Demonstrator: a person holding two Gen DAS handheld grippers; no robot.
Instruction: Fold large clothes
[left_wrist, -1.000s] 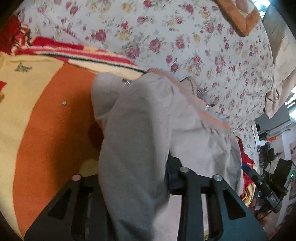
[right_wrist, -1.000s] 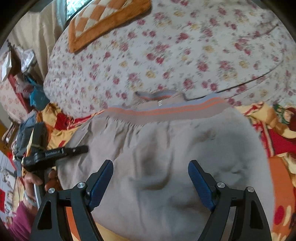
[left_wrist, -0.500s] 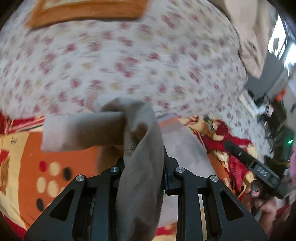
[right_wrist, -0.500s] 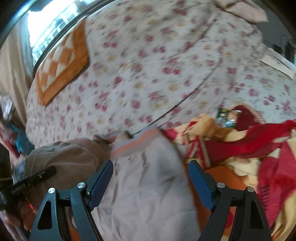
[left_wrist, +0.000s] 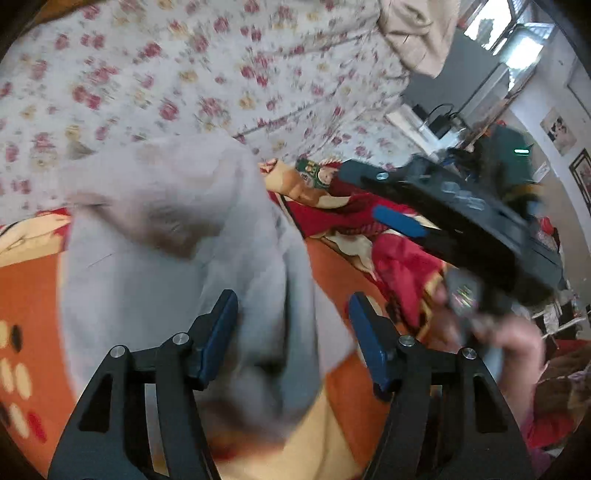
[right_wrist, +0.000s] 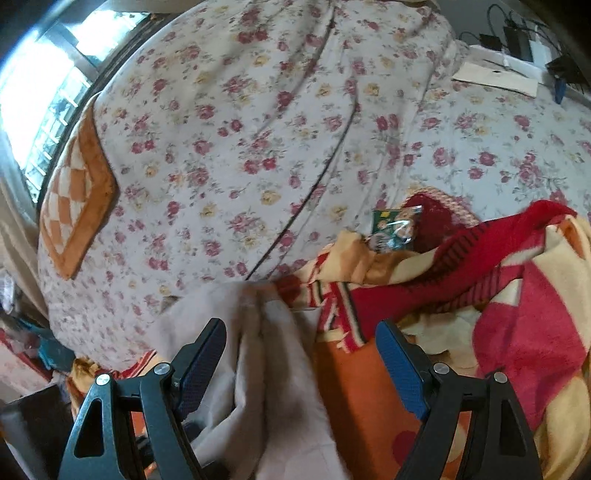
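The grey-beige garment (left_wrist: 166, 251) lies in a folded heap on the orange and yellow blanket (left_wrist: 29, 291). My left gripper (left_wrist: 291, 317) is open, its jaws spread either side of the garment's right fold, holding nothing. My right gripper (right_wrist: 299, 350) is open too, over the garment's right edge (right_wrist: 273, 362) and the blanket (right_wrist: 362, 398). The right gripper also shows in the left wrist view (left_wrist: 454, 218), held by a hand.
A floral bedsheet (right_wrist: 258, 129) covers the bed behind. An orange checked cushion (right_wrist: 74, 192) lies far left. A crumpled red blanket part (right_wrist: 517, 332) and a small green packet (right_wrist: 395, 225) lie at the right. A desk with cables (left_wrist: 439, 122) stands beyond the bed.
My left gripper has opened and let go of the garment, which now lies folded on the blanket. Both grippers have swung right; the right one stays open.
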